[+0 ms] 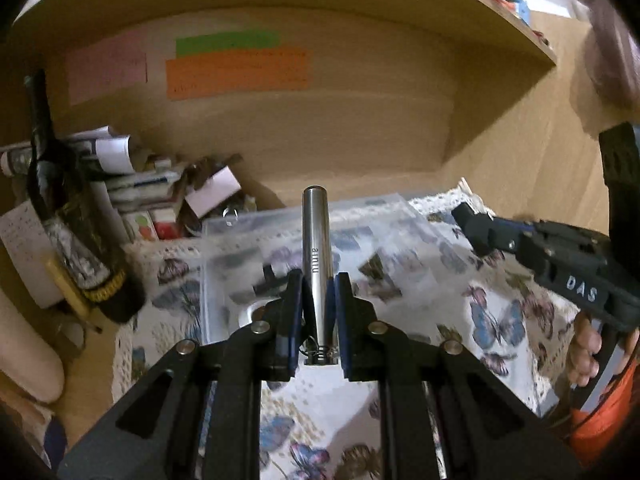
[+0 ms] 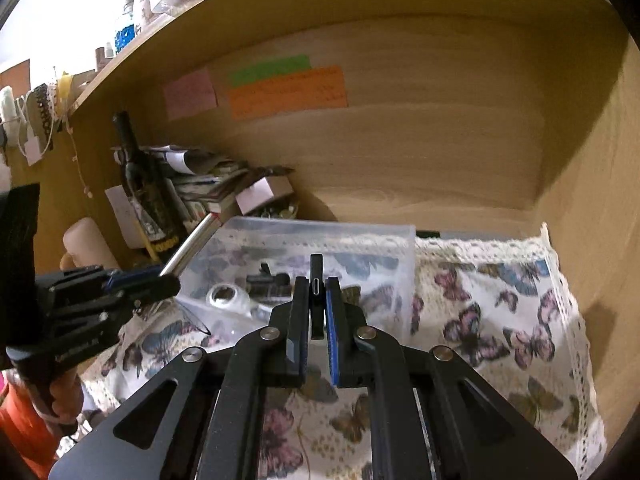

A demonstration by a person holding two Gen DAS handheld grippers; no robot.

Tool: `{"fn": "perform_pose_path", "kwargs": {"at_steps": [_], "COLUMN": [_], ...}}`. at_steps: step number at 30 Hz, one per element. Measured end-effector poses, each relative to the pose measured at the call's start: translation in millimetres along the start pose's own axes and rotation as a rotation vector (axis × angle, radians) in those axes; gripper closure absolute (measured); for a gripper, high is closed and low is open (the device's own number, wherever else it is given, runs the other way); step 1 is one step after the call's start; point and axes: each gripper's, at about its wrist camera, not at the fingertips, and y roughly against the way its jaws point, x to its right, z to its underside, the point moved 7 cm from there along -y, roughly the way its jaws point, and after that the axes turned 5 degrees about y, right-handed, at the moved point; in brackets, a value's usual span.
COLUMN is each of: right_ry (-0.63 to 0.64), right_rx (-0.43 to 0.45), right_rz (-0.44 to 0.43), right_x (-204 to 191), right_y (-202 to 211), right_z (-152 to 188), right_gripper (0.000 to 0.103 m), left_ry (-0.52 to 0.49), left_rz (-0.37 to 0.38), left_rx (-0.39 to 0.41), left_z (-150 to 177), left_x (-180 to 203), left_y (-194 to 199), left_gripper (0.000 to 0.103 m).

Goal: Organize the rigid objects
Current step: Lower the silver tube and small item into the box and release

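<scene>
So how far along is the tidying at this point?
Partway. A few small items, including a white ring, already lie in the clear plastic box on the butterfly cloth. In hand: the left gripper is shut on a metal tube, and the right gripper is shut on a small black device, both held over the box. Left: setting both down inside.
</scene>
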Motion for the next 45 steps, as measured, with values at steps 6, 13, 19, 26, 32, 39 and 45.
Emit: {"fn": "perform_pose_path", "kwargs": {"at_steps": [6, 13, 19, 26, 32, 39, 45], "right_ry": [0.012, 0.006, -0.002, -0.006, -0.009, -0.001, 0.015], "right_rx": [-0.005, -0.078, -0.178, -0.238, -0.247, -0.177, -0.071], "right_rz": [-0.015, -0.034, -0.039, -0.025, -0.008, 0.021, 0.056], "right_x": [-3.6, -6.9, -6.8, -5.6, -2.2, -1.2, -4.3], "right_y": [-21.9, -64.1, -101.7, -119.8, -122.3, -96.7, -50.8], "right_z": [-16.1, -12.4, 8.1, 21.0, 22.5, 10.2, -4.9], "right_gripper": [0.096, 0.096, 0.096, 0.096, 0.095, 0.065, 0.048], "left_ry": [-0.003, -0.002, 0.011, 0.02, 0.03, 0.039, 0.025], "left_rz": [-0.005, -0.001, 0.013, 0.026, 0.023, 0.016, -0.028], "left_rx": [0.003, -0.078, -0.161, -0.205, -0.195, -0.129, 0.006], "left_z": [-23.8, -18.2, -3.7, 7.4, 4.8, -4.8, -14.6], "left_x": [-7.0, -7.1, -10.5, -11.9, -13.3, -16.2, -17.9], "left_y": [-19.8, -64.3, -99.5, -116.6, -109.5, -74.8, -24.7], "left_gripper": [0.088, 0.088, 0.088, 0.088, 0.088, 0.076, 0.045]}}
